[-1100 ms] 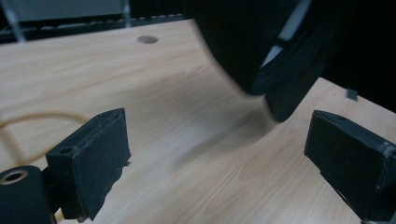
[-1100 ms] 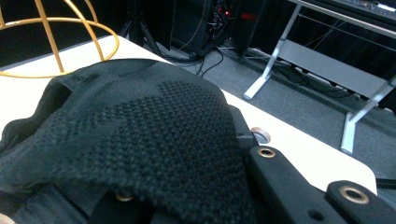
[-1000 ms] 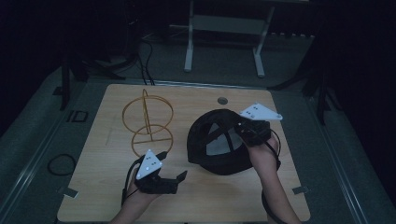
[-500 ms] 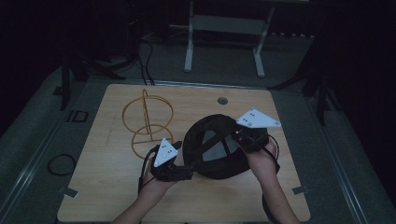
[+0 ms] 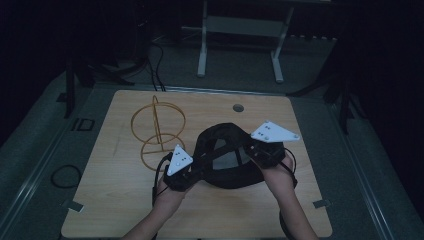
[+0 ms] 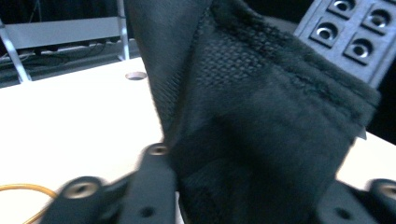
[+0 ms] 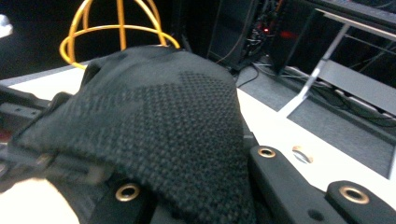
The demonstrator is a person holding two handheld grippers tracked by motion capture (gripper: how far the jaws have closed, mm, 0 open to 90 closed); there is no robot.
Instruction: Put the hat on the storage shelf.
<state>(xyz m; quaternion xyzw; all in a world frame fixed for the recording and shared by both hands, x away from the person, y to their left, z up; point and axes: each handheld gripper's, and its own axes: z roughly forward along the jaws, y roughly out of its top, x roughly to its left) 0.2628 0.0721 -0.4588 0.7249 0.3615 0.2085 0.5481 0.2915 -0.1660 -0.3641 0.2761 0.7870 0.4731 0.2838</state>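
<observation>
A black mesh cap is held just above the wooden table between my two grippers. My left gripper is at the cap's left edge; its jaws have just been closing, and the cap's fabric is pinched between them. My right gripper is shut on the cap's right side, with mesh draped over its jaws. The right gripper's studded pad shows behind the fabric in the left gripper view.
A gold wire hat stand stands on the table, left of the cap and behind it. A small round hole sits near the table's far edge. Dark floor, cables and a metal frame lie beyond the table.
My left gripper moved right and away from the front edge to the cap's left edge and closed on the fabric. The right gripper has kept its hold, staying almost in place.
</observation>
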